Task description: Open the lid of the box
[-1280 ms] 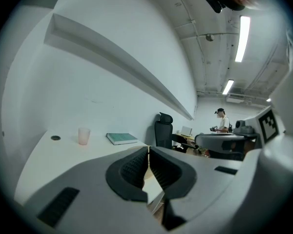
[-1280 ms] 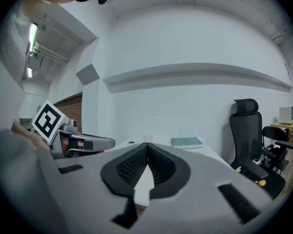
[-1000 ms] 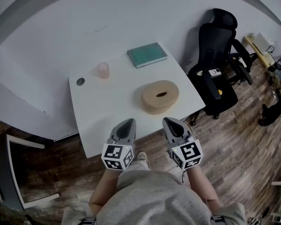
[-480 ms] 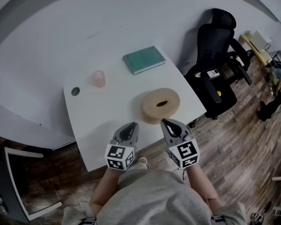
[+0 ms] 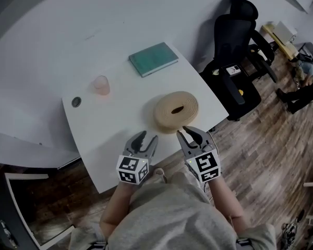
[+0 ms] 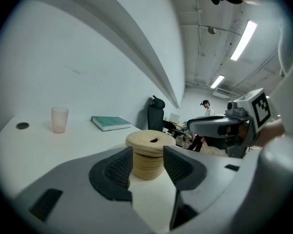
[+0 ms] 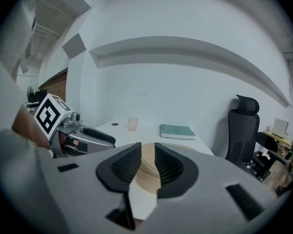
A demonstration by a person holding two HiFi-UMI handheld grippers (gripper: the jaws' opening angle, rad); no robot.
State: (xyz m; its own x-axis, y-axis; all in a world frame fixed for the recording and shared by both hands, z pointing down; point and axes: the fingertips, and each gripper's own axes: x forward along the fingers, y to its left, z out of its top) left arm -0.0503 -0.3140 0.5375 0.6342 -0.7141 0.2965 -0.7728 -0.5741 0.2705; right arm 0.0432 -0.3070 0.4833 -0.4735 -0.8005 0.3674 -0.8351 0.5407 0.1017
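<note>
Tan box (image 5: pixel 169 116), cup (image 5: pixel 100 84), book (image 5: pixel 153 58), one each, left gripper (image 5: pixel 148 135), right gripper (image 5: pixel 186 132), fingers just parted, empty

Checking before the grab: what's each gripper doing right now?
Left gripper: open, jaws just been opening, empty.
Right gripper: open, jaws just been opening, empty.

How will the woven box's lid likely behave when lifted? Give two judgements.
The lid looks like coiled rope, so probably light and slightly flexible, not fragile. Its rough weave should resist slipping. It overhangs the box body, so it likely lifts off freely.
</note>
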